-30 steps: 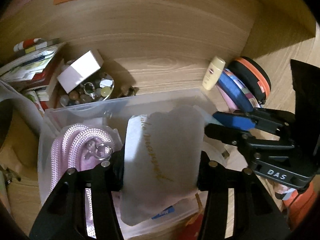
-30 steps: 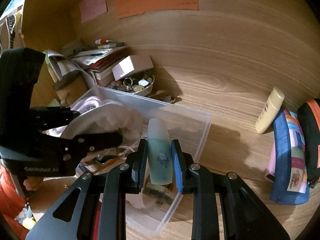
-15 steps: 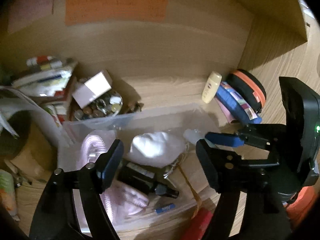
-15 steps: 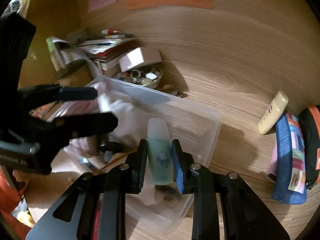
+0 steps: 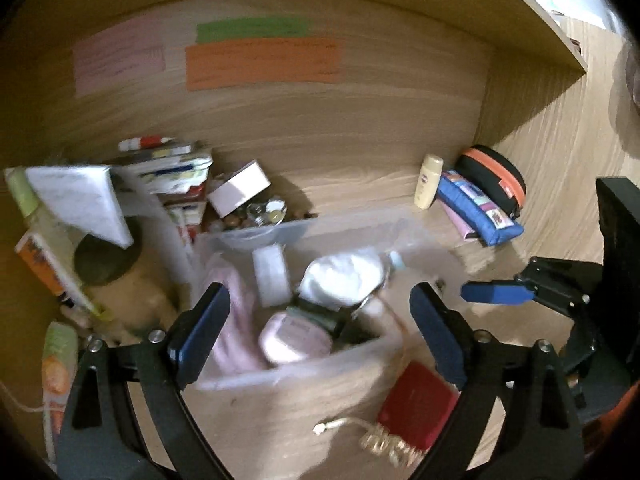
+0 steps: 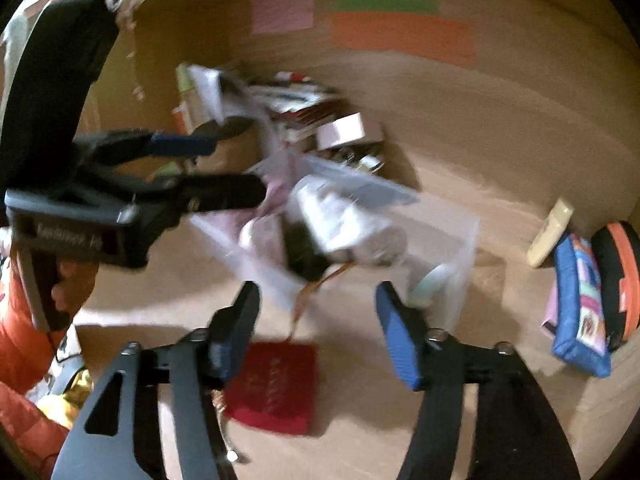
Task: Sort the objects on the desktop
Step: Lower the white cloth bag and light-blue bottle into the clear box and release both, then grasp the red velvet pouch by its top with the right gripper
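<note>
On the wooden desk [image 5: 360,184], between a stack of books and papers [image 5: 168,168] at the left and a blue pencil case [image 5: 480,212] at the right, a clear plastic bin [image 5: 304,368] is seen from both wrist cameras, blurred in each. Inside the bin a white pouch [image 5: 340,276], a pink case [image 5: 294,338], a pink rope [image 5: 236,320] and a small white packet [image 5: 272,276] can be made out; a pale green bottle [image 6: 430,284] lies against the bin's near right corner in the right wrist view. The left gripper [image 5: 320,328] is held above the bin's near side with its jaws spread wide and nothing between the pads; they have just been opening. The right gripper [image 6: 318,328] is likewise parted, to a lesser width, and has just been opening too; nothing is gripped, and the green bottle lies just beyond its right pad, in the bin. A red pouch [image 5: 416,404] with a pale cord [image 5: 360,432] is lying on the desk just in front of the bin. A cream bottle [image 5: 426,186] and a black case with an orange zip [image 5: 496,176] are set beside the pencil case, against the back panel. Coloured paper notes [image 5: 260,62] are stuck on that panel. An orange sleeve [image 6: 24,320] is visible at the left edge of the right wrist view.
</note>
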{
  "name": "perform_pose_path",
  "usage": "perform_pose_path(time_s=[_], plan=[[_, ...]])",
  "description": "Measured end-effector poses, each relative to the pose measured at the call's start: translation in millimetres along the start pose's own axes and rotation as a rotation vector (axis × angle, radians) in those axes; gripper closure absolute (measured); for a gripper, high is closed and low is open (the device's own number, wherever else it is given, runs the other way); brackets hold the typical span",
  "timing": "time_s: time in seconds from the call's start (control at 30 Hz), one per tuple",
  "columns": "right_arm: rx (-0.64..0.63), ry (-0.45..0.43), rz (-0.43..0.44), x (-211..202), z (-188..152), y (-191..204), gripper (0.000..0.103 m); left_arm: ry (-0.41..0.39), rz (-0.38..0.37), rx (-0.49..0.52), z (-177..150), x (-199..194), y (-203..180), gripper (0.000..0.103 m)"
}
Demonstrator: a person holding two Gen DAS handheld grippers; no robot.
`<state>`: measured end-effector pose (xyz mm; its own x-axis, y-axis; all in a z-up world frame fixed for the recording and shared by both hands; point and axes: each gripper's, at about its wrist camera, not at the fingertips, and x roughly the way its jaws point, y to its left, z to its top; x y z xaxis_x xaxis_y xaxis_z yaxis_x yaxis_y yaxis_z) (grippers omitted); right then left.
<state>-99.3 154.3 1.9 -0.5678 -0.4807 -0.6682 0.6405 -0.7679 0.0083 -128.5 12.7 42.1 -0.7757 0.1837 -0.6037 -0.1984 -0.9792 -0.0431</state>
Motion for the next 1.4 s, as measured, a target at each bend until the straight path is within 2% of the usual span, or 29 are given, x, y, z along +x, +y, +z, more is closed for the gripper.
perform_pose_path(time_s=[0.17,0.3,0.37,0.47,0.63,0.67,0.7,0.73,0.8,0.9,1.0,1.03,1.27,1.4], plan=[[-0.027,0.067,0.018,18,-23,27,0.027,0.032,0.034,-0.012,-26,-14,10,0.01],[-0.064,0.144,0.023,39,-41,47,0.023,0.06,0.079,-0.014,-52,-24,19,0.01],[-0.104,0.156,-0.014,47,-47,55,0.023,0.075,0.094,-0.019,-64,-28,24,0.01],[-0.098,0.189,-0.046,60,-50,54,0.023,0.092,0.116,-0.024,-80,-35,31,0.01],[-0.009,0.217,-0.022,72,-45,33,0.023,0.104,0.128,-0.045,-96,-41,41,0.01],[0.014,0.22,0.001,73,-43,28,0.025,0.108,0.128,-0.05,-99,-41,42,0.01],[0.034,0.218,0.015,73,-43,24,0.035,0.112,0.128,-0.054,-101,-40,43,0.01],[0.049,0.217,0.036,73,-42,20,0.04,0.119,0.124,-0.059,-103,-39,43,0.01],[0.072,0.207,0.066,71,-42,18,0.064,0.141,0.115,-0.067,-106,-33,43,0.01],[0.12,0.199,0.132,66,-43,9,0.078,0.171,0.105,-0.065,-111,-22,42,0.01],[0.144,0.181,0.147,63,-45,6,0.085,0.192,0.092,-0.059,-114,-13,37,0.01],[0.148,0.171,0.149,60,-44,7,0.092,0.199,0.089,-0.056,-114,-11,35,0.01],[0.188,0.058,0.184,19,-34,-8,0.093,0.232,0.039,-0.008,-110,4,9,0.01],[0.191,0.035,0.186,5,-37,-14,0.093,0.246,0.009,0.032,-106,14,-11,0.01]])
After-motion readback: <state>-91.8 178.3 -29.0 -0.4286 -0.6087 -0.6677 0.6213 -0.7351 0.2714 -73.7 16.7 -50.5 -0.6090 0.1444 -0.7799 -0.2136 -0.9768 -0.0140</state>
